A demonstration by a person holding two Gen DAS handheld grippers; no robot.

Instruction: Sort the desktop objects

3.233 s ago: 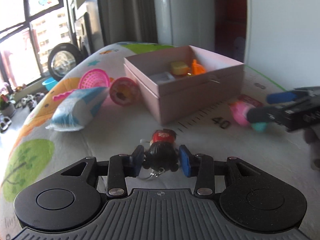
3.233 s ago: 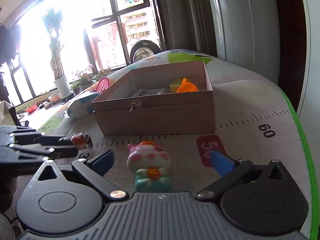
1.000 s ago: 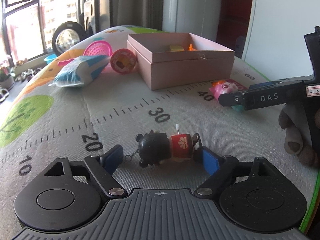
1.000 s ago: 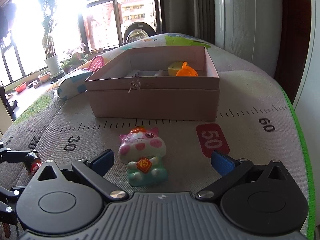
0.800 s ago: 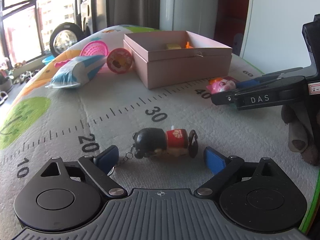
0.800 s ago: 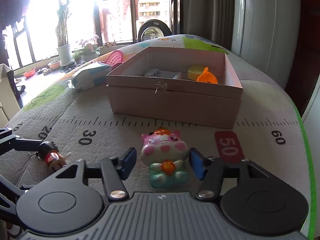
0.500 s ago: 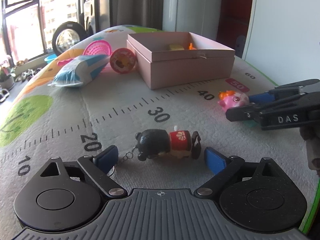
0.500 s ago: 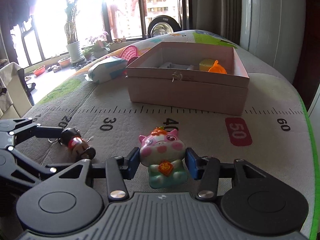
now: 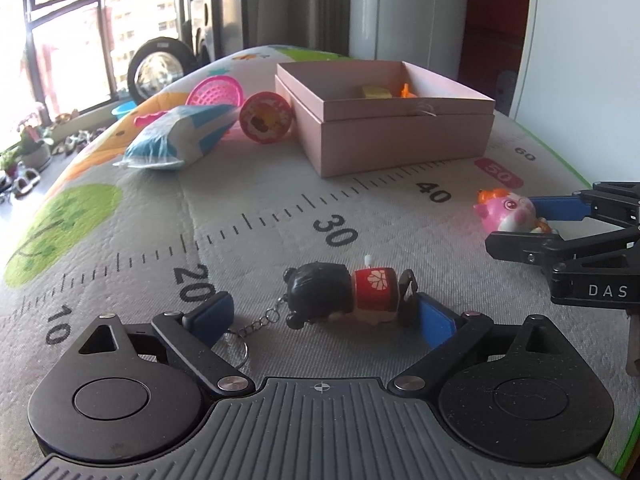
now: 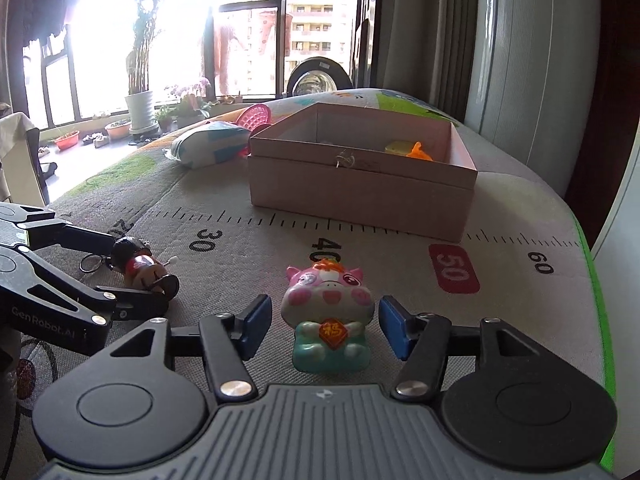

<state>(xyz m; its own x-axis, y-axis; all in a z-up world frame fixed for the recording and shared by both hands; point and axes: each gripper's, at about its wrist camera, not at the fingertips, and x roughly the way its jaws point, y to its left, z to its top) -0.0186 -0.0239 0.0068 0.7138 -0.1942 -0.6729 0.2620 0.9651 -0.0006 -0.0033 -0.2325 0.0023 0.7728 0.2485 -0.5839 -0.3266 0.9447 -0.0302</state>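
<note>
A small doll keychain with a black head and red body lies on its side on the ruler-print mat. It lies between the fingers of my left gripper, whose jaws are opening. The left pad stands well off the head; the right pad is at the doll's base. A pink pig figurine stands upright by the "40" mark inside my right gripper. Its jaws are opening too, with a gap on each side of the pig. Behind stands an open pink box holding a yellow piece and an orange piece.
A blue-and-white packet, a pink mesh basket and a round red toy lie left of the box. The mat's green edge runs close on the right, beside a white wall. Windows and plant pots lie beyond the far end.
The left jaws widened away from the doll, which stays lying on the mat. The right jaws closed around the pig, slid it left along the ruler to "40", then parted again.
</note>
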